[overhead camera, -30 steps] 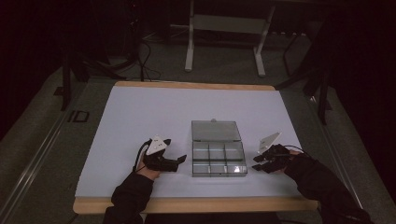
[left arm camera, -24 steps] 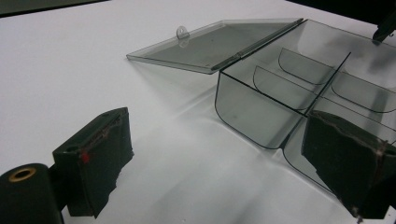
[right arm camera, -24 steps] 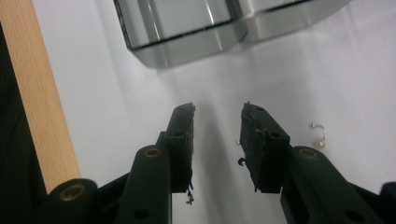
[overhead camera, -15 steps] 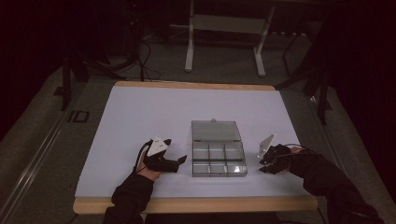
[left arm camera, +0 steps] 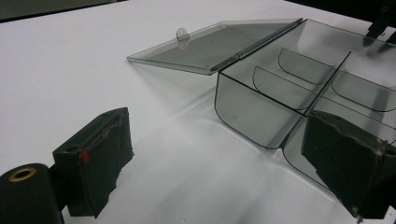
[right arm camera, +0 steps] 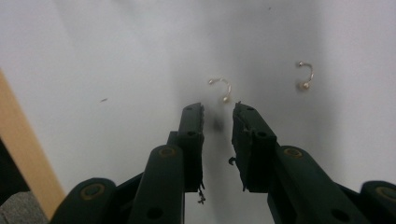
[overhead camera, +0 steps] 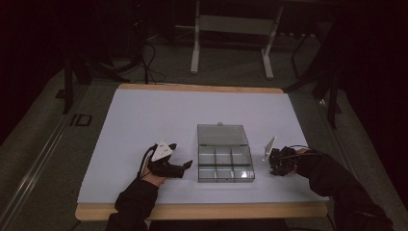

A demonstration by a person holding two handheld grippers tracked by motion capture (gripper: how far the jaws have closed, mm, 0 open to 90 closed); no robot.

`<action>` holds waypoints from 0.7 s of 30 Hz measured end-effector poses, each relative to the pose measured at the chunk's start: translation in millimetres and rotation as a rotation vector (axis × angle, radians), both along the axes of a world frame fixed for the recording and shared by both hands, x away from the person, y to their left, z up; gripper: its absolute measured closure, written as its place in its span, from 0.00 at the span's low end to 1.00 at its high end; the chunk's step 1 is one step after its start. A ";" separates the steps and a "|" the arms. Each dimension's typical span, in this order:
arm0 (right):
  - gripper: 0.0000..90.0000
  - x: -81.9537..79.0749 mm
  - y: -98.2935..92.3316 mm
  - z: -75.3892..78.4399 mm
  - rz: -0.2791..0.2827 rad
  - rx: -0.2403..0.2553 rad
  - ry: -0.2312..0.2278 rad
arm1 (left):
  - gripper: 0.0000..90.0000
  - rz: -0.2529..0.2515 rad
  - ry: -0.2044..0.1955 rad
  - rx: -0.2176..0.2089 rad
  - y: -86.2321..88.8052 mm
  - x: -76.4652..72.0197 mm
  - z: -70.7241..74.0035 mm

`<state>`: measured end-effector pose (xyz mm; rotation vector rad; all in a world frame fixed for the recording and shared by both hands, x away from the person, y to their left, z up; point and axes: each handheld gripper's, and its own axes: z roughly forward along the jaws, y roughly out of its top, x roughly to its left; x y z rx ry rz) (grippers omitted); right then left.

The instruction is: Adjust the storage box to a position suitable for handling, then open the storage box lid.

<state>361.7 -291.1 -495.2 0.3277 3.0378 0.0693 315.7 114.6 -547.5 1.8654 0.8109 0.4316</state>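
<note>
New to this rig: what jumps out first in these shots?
The clear compartment box sits mid-table on the white surface, its lid flipped flat open behind it. The left claw waits open at the box's left side. In the right gripper view, the right claw points down at two small curved barbell piercings, one just past its tips and the other farther right; its jaws have just been closing, with nothing between them.

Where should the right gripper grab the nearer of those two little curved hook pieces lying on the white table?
Take the nearer hook across the middle of its arch, coming straight down from above. It lies flat on the table, thin, with a ball at each end that would likely slip. The right gripper, jaws just narrowed with nothing between them, hangs right beside it.
</note>
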 end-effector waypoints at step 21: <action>0.95 9.8 7.2 -6.2 -0.006 -0.025 0.047 | 0.10 0.000 0.002 -0.006 0.9 0.2 0.0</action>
